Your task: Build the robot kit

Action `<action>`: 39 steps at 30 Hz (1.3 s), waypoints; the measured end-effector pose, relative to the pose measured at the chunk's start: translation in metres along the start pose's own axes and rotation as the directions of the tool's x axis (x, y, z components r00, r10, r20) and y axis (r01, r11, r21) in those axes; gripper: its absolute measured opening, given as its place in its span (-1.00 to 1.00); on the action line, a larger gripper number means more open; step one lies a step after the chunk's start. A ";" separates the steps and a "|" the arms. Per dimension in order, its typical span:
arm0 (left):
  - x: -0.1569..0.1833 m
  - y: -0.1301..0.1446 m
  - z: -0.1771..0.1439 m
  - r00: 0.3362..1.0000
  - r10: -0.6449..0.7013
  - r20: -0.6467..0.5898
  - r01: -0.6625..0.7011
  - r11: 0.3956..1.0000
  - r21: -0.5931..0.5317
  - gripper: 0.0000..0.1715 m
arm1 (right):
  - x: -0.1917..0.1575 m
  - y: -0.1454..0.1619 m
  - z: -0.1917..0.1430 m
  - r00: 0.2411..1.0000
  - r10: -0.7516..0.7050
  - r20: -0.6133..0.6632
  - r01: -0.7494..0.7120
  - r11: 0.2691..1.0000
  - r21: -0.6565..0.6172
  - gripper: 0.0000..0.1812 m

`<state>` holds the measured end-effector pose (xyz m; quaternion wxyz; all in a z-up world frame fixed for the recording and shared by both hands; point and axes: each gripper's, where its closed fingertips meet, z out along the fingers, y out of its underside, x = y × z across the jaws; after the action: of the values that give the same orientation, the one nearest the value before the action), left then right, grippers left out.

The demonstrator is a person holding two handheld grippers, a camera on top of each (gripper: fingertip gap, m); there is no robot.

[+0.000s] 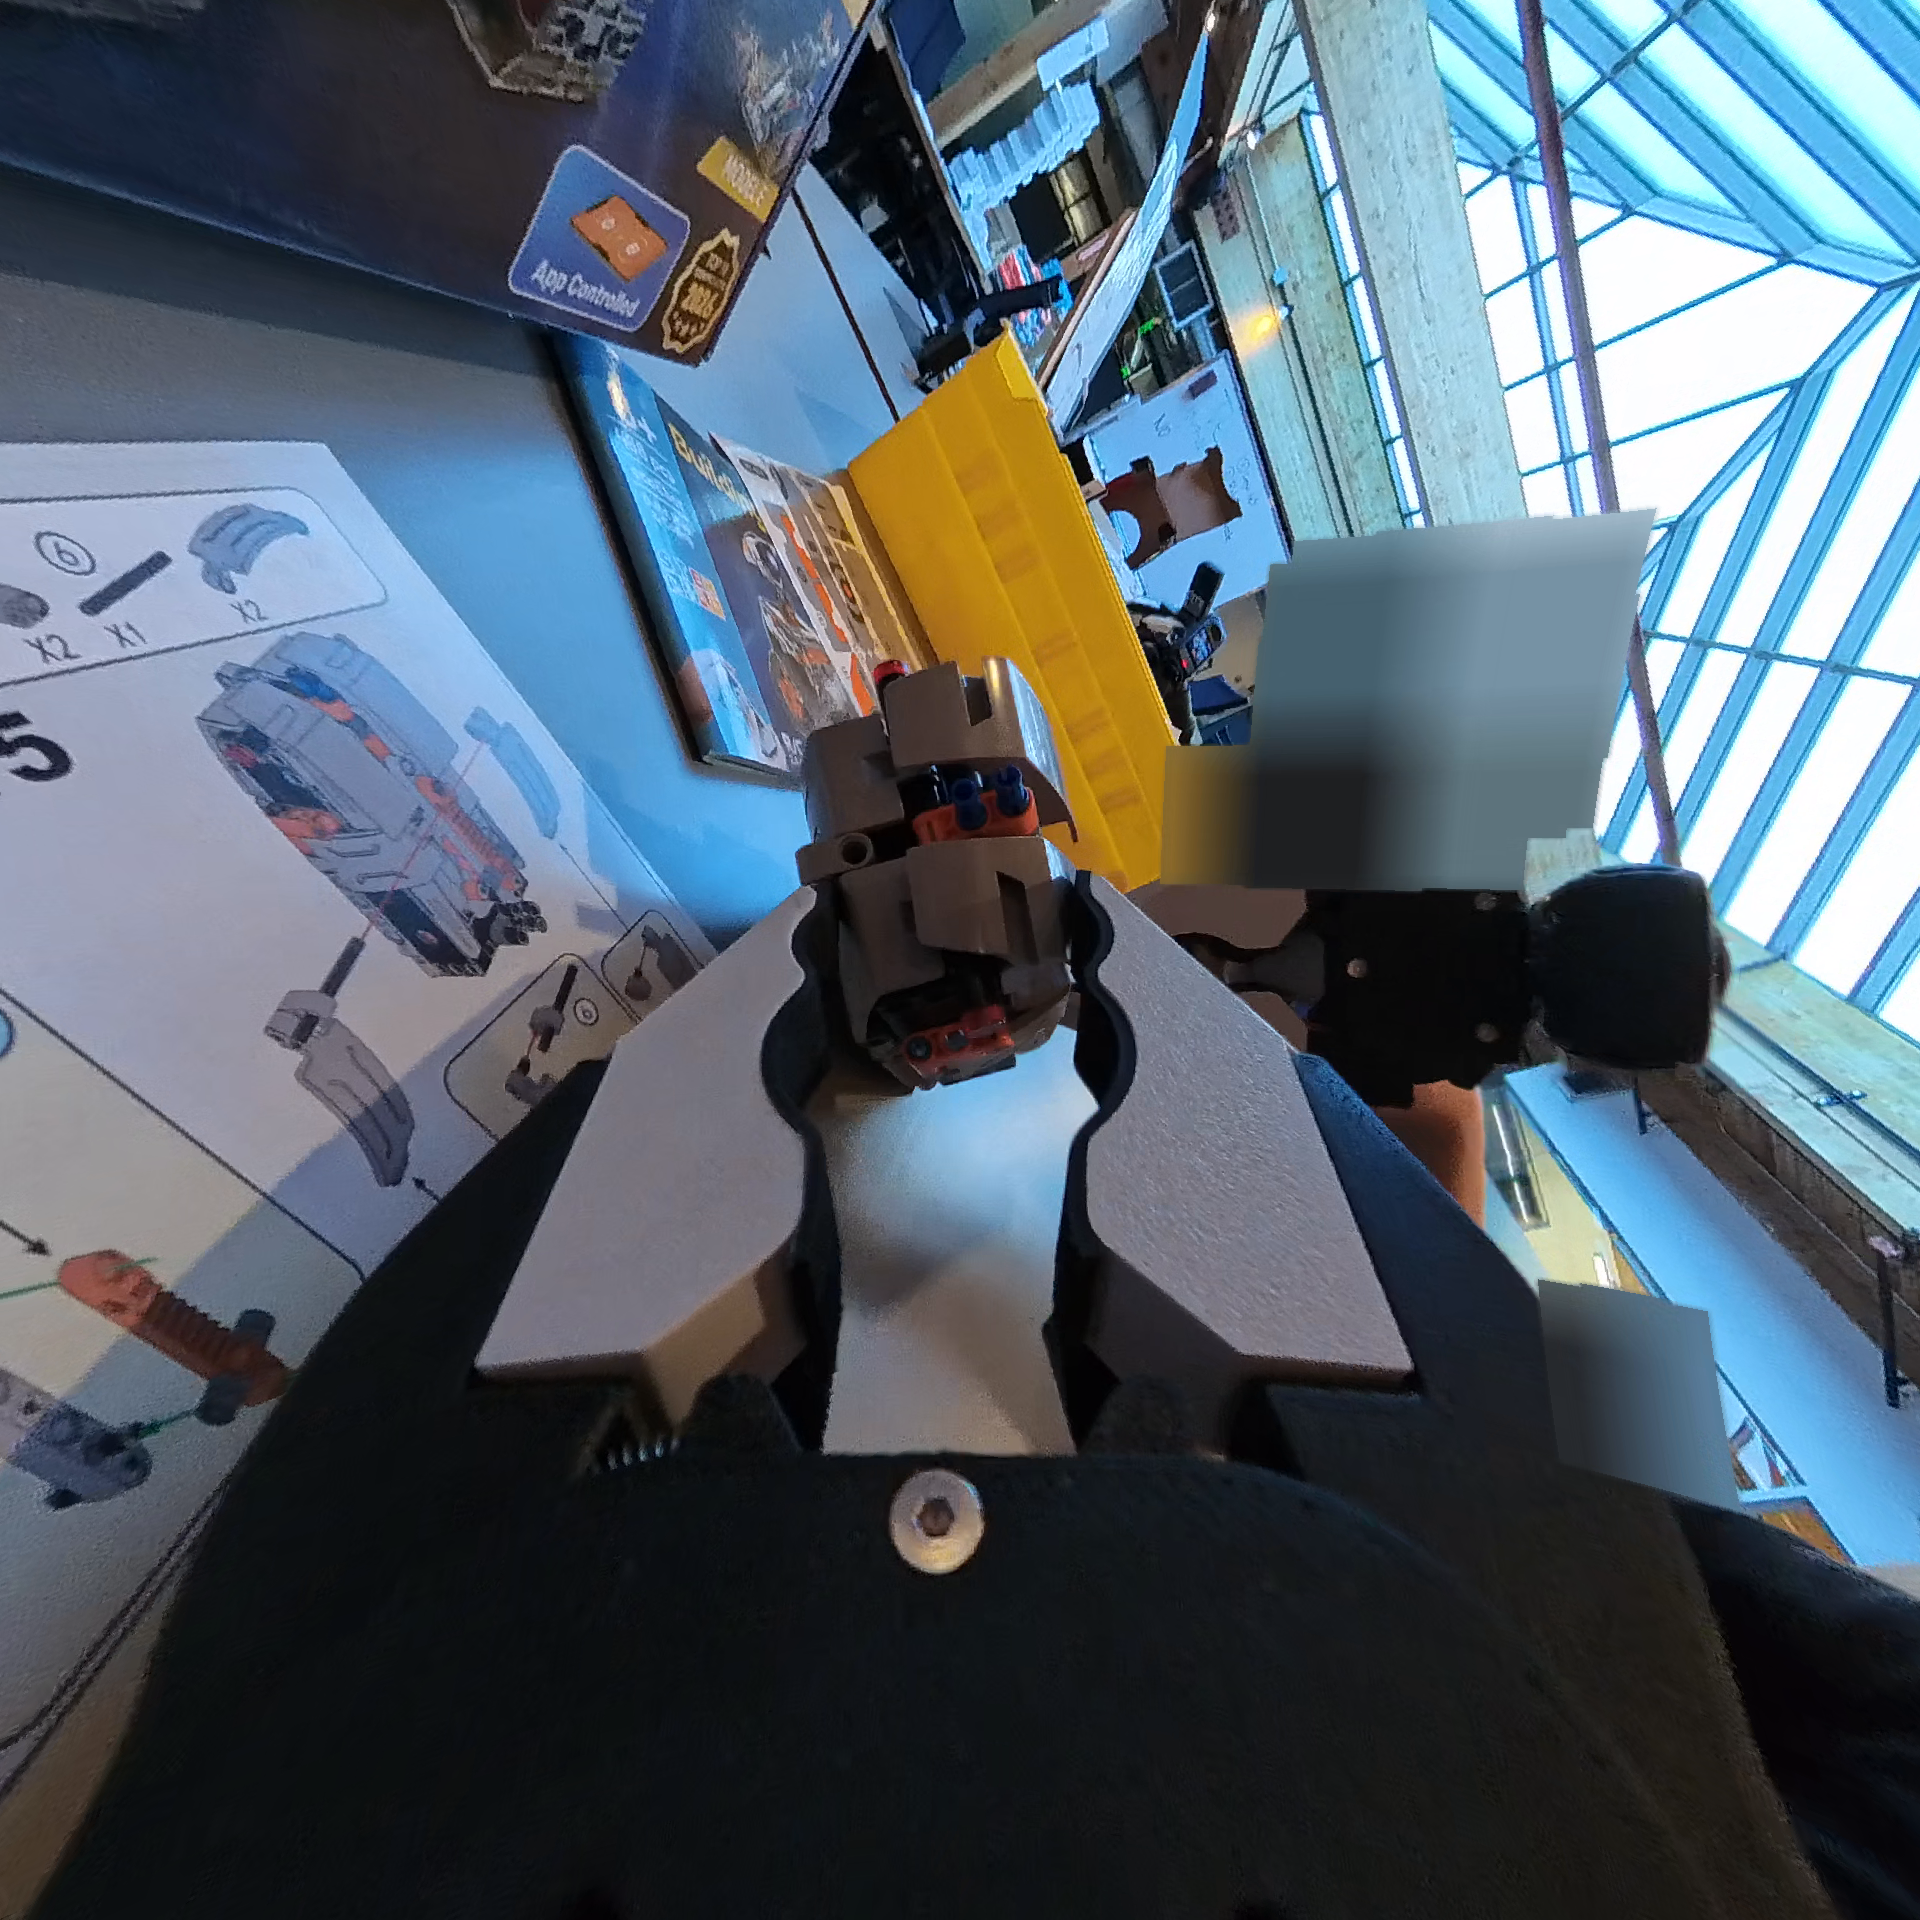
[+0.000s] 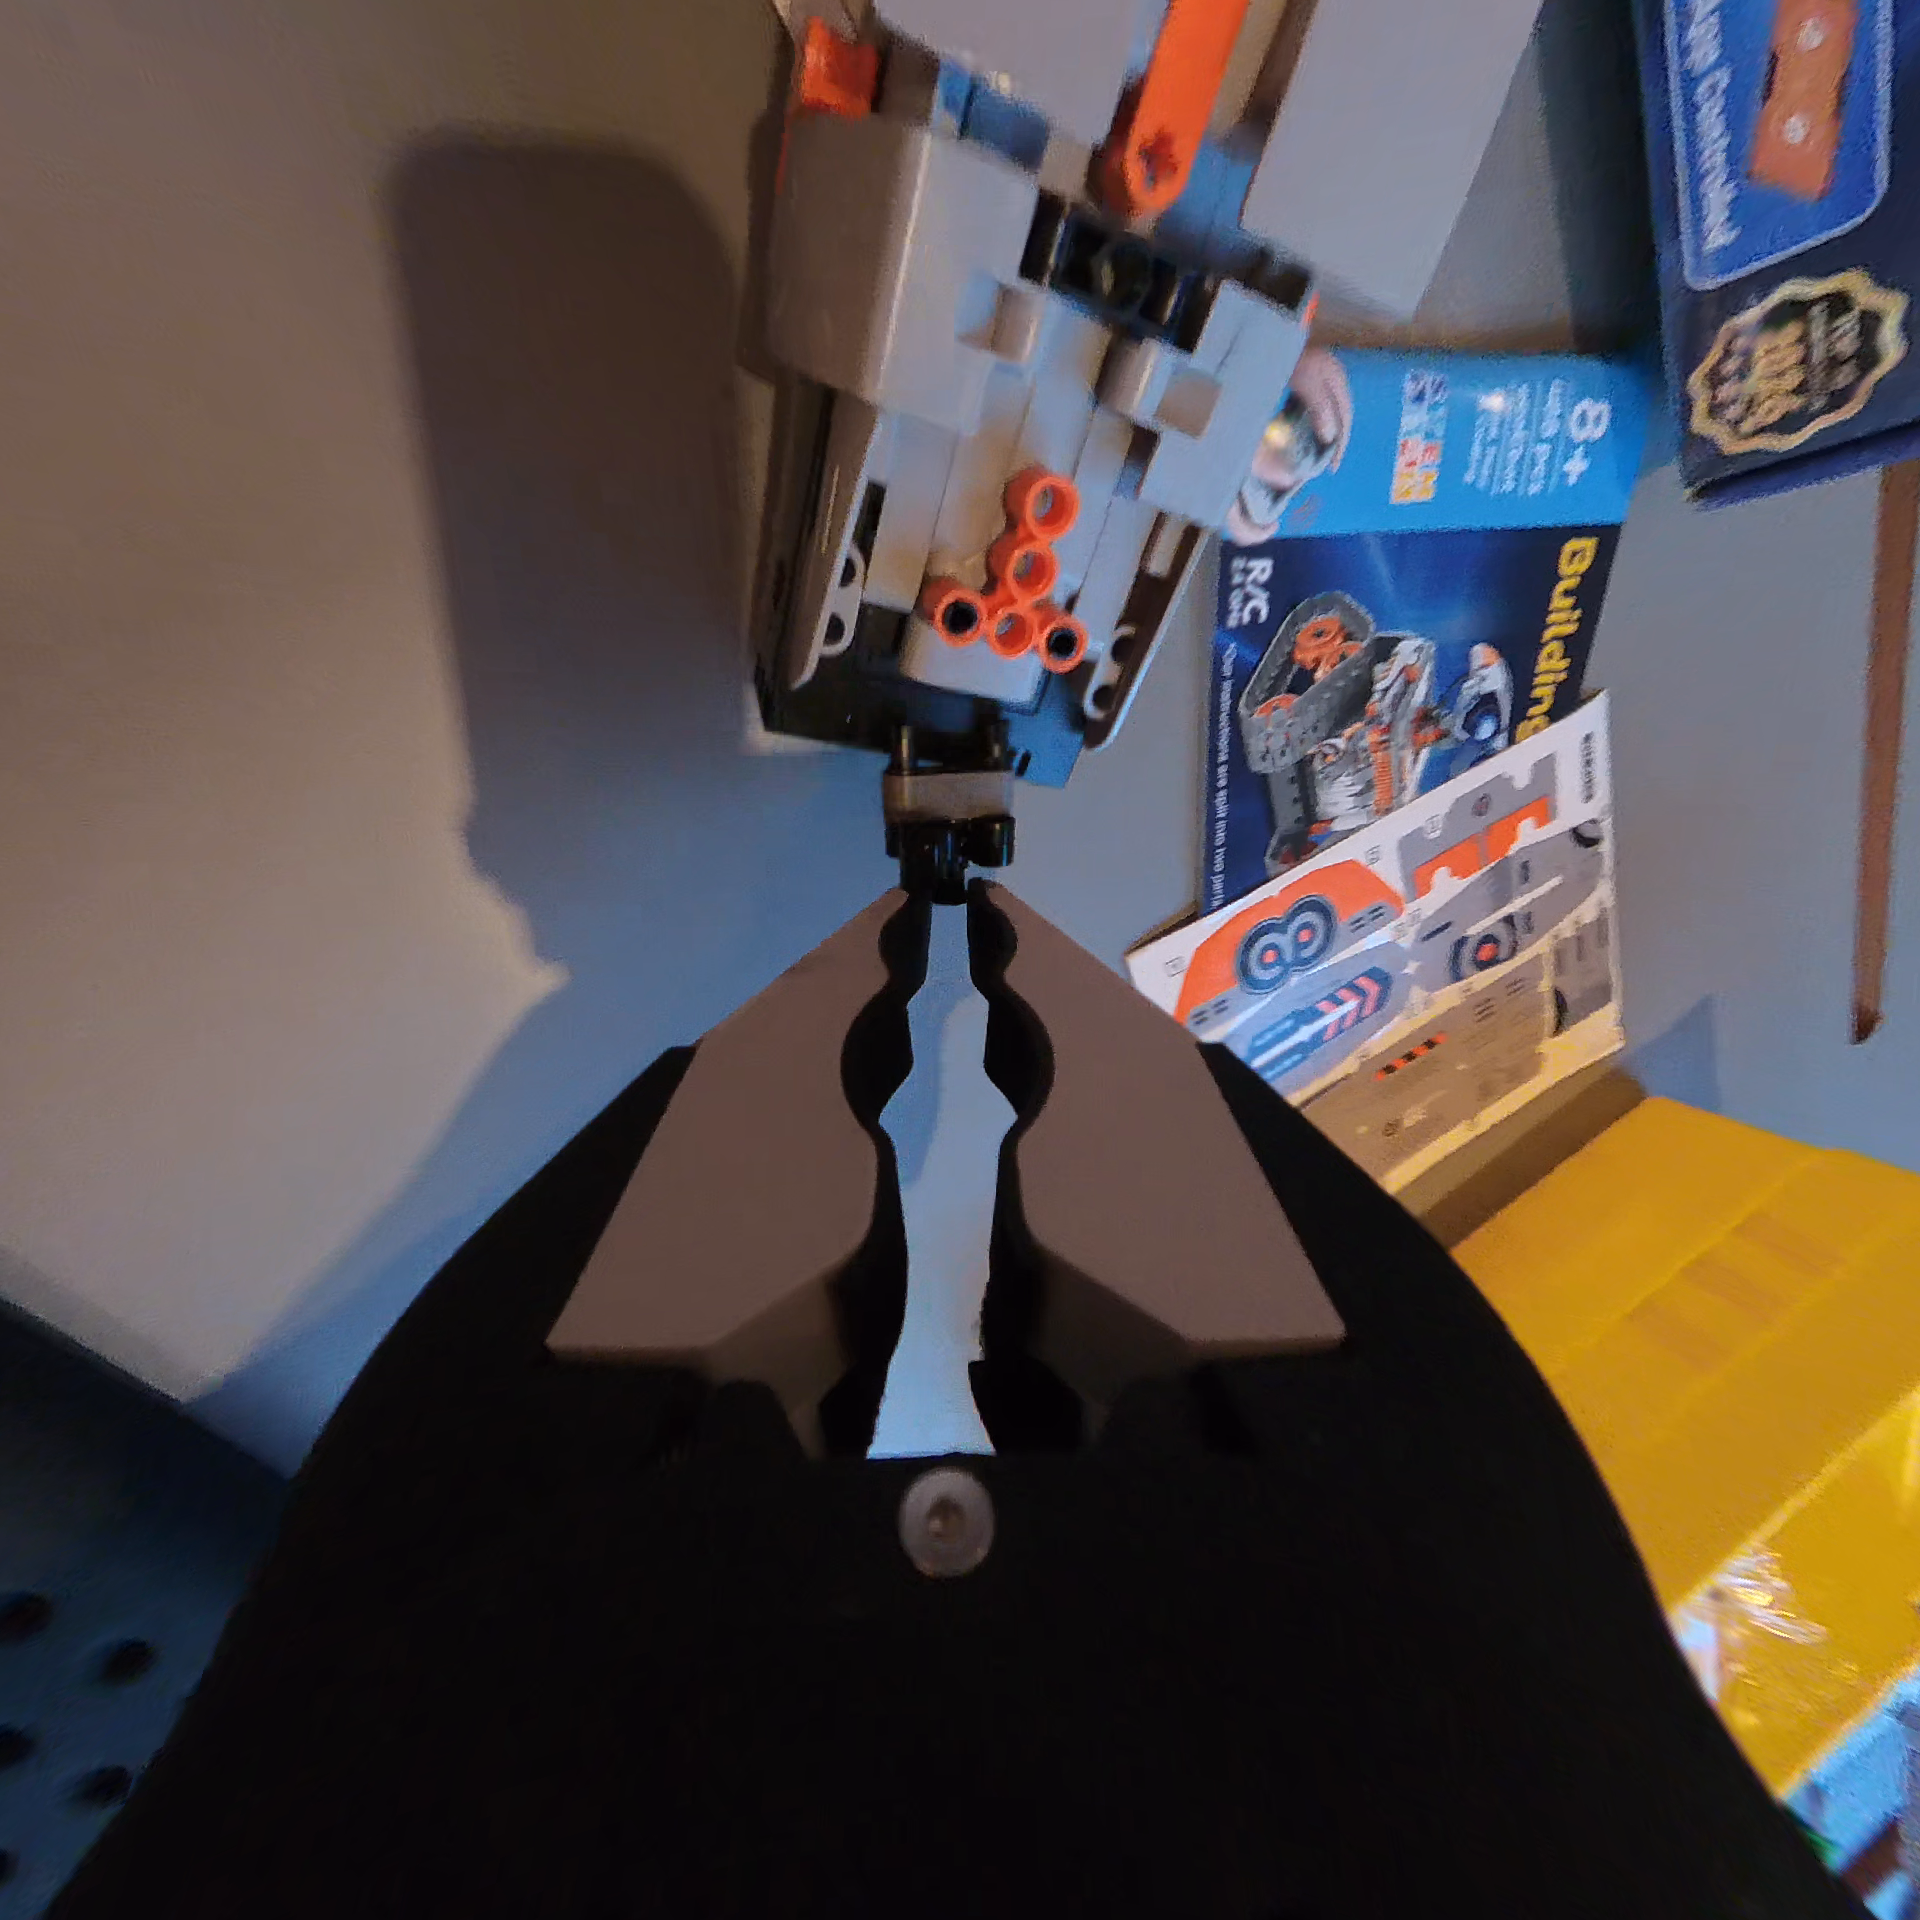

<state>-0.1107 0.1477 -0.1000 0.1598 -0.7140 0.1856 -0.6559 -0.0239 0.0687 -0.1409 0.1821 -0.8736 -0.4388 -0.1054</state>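
My left gripper [image 1: 940,904] is shut on a grey brick model [image 1: 935,831] with orange and blue parts and holds it above the table. In the right wrist view the same model [image 2: 987,416] hangs in front of my right gripper [image 2: 945,899]. That gripper is shut on a small black pin [image 2: 940,862], which sits in a grey connector [image 2: 951,795] at the model's lower end. An orange beam [image 2: 1164,125] sticks out of the model's top. The right gripper's black body [image 1: 1434,977] shows just right of the model in the left wrist view.
A printed instruction sheet [image 1: 260,831] lies on the grey table [image 2: 260,623]. A dark blue box [image 1: 416,156], a blue booklet [image 2: 1403,665] with a sticker sheet [image 2: 1403,956] and a yellow bin [image 1: 1018,623] lie beyond. Large windows [image 1: 1714,416] are at the right. The left gripper's tips are roughly 12 cm from the right gripper's.
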 end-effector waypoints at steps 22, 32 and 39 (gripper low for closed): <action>0.025 0.050 -0.083 0.999 -0.027 0.039 0.028 0.999 -0.016 -0.54 | -0.076 0.007 -0.020 0.986 -0.009 0.167 -0.048 0.941 0.334 -0.95; 0.067 0.028 -0.096 0.911 0.390 0.135 -0.398 0.916 0.037 -0.91 | -0.068 0.027 -0.031 0.963 -0.253 0.099 0.253 0.967 0.004 -0.94; 0.092 0.051 -0.085 0.779 0.612 0.134 -0.611 0.790 -0.056 -0.85 | -0.083 0.029 -0.026 0.957 -0.252 0.140 0.262 0.963 -0.056 -0.94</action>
<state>-0.1917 0.0607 -0.0360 0.3734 -0.6615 0.3979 -0.5144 -0.0499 -0.0181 -0.1522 0.1053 -0.8202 -0.5556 -0.0865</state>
